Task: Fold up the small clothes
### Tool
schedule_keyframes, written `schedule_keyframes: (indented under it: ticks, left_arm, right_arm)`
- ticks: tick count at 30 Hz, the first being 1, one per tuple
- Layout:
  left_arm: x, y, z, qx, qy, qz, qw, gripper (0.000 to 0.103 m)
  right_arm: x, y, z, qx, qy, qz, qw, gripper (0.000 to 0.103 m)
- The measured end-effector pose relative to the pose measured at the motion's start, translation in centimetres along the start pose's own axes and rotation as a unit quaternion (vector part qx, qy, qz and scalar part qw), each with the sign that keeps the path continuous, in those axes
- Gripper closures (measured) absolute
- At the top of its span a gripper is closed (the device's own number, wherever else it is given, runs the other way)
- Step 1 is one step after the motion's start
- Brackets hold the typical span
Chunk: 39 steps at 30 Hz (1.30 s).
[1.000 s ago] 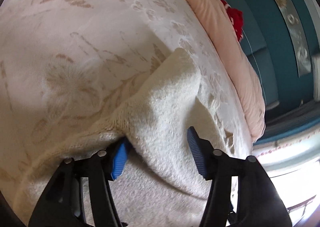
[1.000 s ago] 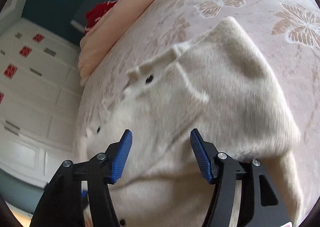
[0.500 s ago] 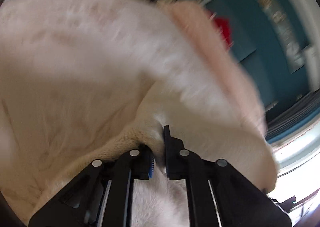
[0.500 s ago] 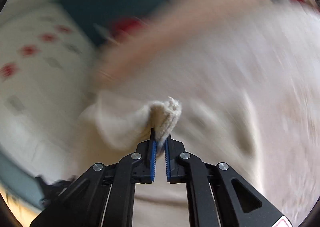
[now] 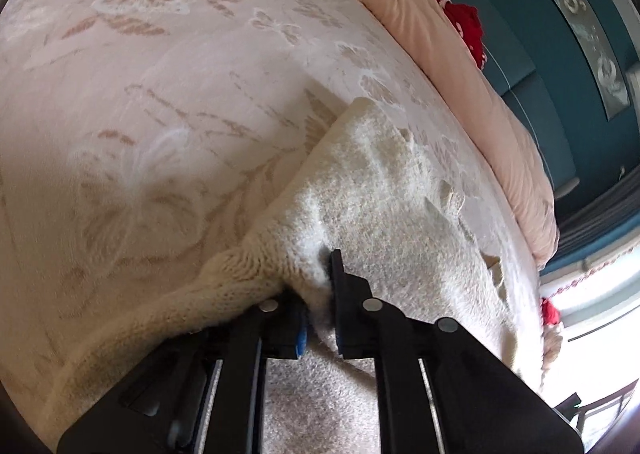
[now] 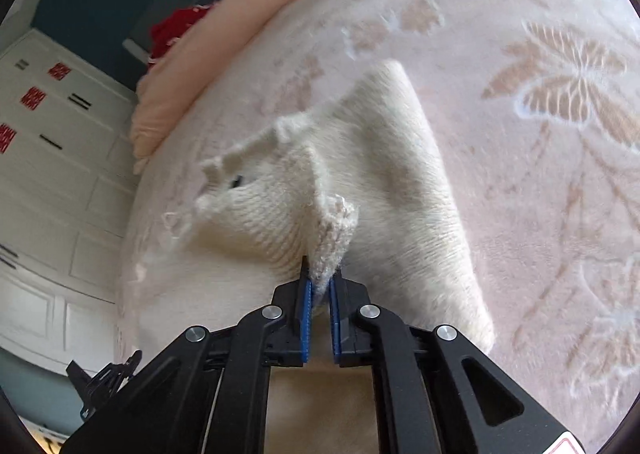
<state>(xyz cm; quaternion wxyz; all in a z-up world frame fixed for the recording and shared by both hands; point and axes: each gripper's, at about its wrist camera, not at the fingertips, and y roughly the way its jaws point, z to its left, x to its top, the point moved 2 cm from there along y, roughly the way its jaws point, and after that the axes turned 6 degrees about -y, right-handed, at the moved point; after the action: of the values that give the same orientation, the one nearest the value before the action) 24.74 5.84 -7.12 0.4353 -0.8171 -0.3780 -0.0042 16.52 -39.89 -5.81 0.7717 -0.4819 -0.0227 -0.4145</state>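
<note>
A small cream knitted sweater [image 5: 384, 214] lies on a pink bedspread with a butterfly pattern [image 5: 160, 94]. My left gripper [image 5: 318, 294] is shut on a bunched fold at the sweater's near edge. In the right wrist view the same sweater [image 6: 400, 182] spreads ahead, with a small dark button [image 6: 237, 181] near its far left edge. My right gripper [image 6: 319, 290] is shut on a pinched-up ribbed edge of the sweater, which stands up between the blue pads [image 6: 306, 318].
A peach pillow or duvet [image 5: 460, 66] runs along the far side of the bed, with a red item [image 5: 470, 24] behind it. A teal wall [image 5: 560, 54] and white cupboards [image 6: 52, 158] lie beyond. A bright window [image 5: 592, 294] is at the right.
Both grippers were open over the sweater one second ago. Both have since closed on its near edge and pinched the fabric up.
</note>
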Motion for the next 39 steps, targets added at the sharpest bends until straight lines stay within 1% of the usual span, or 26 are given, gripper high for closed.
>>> schedule_keyframes:
  ticks: [2,3,6,8,10,12,14,15,17,19,21,22,23,24,25,26,27,28,29,31,32,34,35,36,38,39]
  left_arm:
    - [0.0,0.0,-0.2,0.003,0.016,-0.001,0.9999,0.091]
    - [-0.1,-0.1,-0.2,0.004,0.022,-0.001,0.9997,0.091]
    - [-0.2,-0.1,-0.2,0.007,0.028,-0.001,0.9996,0.091]
    - [-0.2,-0.1,-0.2,0.006,0.023,0.000,0.9997,0.091]
    - [-0.1,-0.2,0.0,0.004,0.019,0.003,0.9998,0.091]
    - [-0.2,-0.2,0.0,0.008,0.030,0.005,0.9995,0.090]
    - [-0.3,0.0,-0.2,0.012,0.050,0.005,0.9987,0.090]
    - [-0.3,-0.1,-0.3,0.013,0.059,0.006,0.9981,0.090]
    - [-0.4,-0.7,-0.5,0.011,0.068,0.016,0.9975,0.087]
    - [-0.4,-2.1,-0.6,0.009,0.064,0.024,0.9976,0.080]
    - [-0.5,-4.0,-1.0,0.010,0.072,0.022,0.9971,0.077]
    - [-0.5,-5.2,-1.3,0.014,0.078,0.010,0.9968,0.074]
    - [-0.4,-6.1,-1.8,0.013,0.083,-0.004,0.9964,0.066]
    - [-0.1,-6.7,-2.4,0.011,0.089,-0.018,0.9958,0.064]
    - [0.3,-6.9,-3.5,0.007,0.101,-0.029,0.9945,0.064]
    - [0.7,-6.6,-4.5,0.002,0.114,-0.031,0.9930,0.062]
    - [1.1,-5.9,-5.5,0.001,0.125,-0.033,0.9916,0.062]
    - [1.6,-4.7,-6.7,0.010,0.140,-0.035,0.9895,0.061]
    - [2.0,-3.3,-7.6,0.017,0.152,-0.029,0.9878,0.059]
    - [2.6,-0.5,-8.1,0.029,0.158,-0.016,0.9869,0.059]
    - [2.9,0.9,-8.1,0.041,0.159,-0.007,0.9864,0.059]
    - [3.5,3.7,-7.1,0.081,0.156,0.002,0.9844,0.059]
    - [3.7,4.4,-6.6,0.097,0.156,0.000,0.9829,0.069]
    - [4.0,4.8,-6.2,0.112,0.159,-0.008,0.9809,0.077]
    - [4.4,5.0,-5.7,0.126,0.177,-0.031,0.9756,0.077]
    - [4.5,5.1,-5.4,0.131,0.178,-0.035,0.9746,0.077]
  right_arm:
    - [-0.1,-0.5,0.7,0.008,-0.007,-0.002,1.000,0.094]
    - [0.0,-0.6,1.0,0.009,-0.010,-0.002,1.000,0.089]
    - [0.5,0.3,1.9,0.005,-0.019,0.002,1.000,0.088]
    - [0.6,0.6,1.6,-0.005,-0.015,-0.001,1.000,0.095]
    - [1.0,-0.9,1.4,-0.008,-0.010,-0.026,1.000,0.096]
    - [0.4,-1.9,0.9,-0.020,-0.012,-0.034,0.999,0.096]
    - [-0.3,-0.8,-0.5,-0.054,-0.018,-0.007,0.998,0.097]
    - [-0.6,-0.5,-1.2,-0.048,-0.016,0.001,0.999,0.097]
    - [-0.7,-1.4,-1.6,-0.027,-0.004,-0.003,1.000,0.096]
    - [-0.5,-2.9,-1.5,-0.043,-0.009,-0.022,0.999,0.087]
    - [-0.1,-4.9,-1.1,-0.065,-0.026,-0.048,0.996,0.085]
    - [0.2,-5.6,-0.7,-0.071,-0.035,-0.061,0.995,0.085]
    - [0.6,-6.1,0.0,-0.066,-0.050,-0.071,0.994,0.085]
    - [1.2,-6.2,0.7,-0.063,-0.064,-0.071,0.993,0.085]
    - [1.7,-5.8,1.4,-0.064,-0.078,-0.066,0.993,0.084]
    - [2.5,-4.4,2.3,-0.063,-0.097,-0.050,0.992,0.079]
    - [3.1,-3.5,2.8,-0.062,-0.106,-0.041,0.992,0.070]
    - [3.7,-2.3,3.2,-0.068,-0.116,-0.033,0.990,0.063]
    - [4.4,-0.6,3.8,-0.084,-0.131,-0.018,0.988,0.054]
    - [5.2,2.3,3.7,-0.099,-0.137,0.007,0.986,0.052]
    - [5.2,3.4,3.4,-0.100,-0.133,0.017,0.986,0.052]
    - [5.1,4.9,2.8,-0.098,-0.127,0.031,0.987,0.076]
    - [5.2,4.6,3.3,-0.087,-0.133,0.021,0.987,0.094]
    - [5.4,3.8,3.8,-0.074,-0.134,0.008,0.988,0.094]
    - [5.9,1.0,4.4,-0.052,-0.134,-0.044,0.989,0.098]
    - [6.0,0.4,4.1,-0.058,-0.137,-0.061,0.987,0.098]
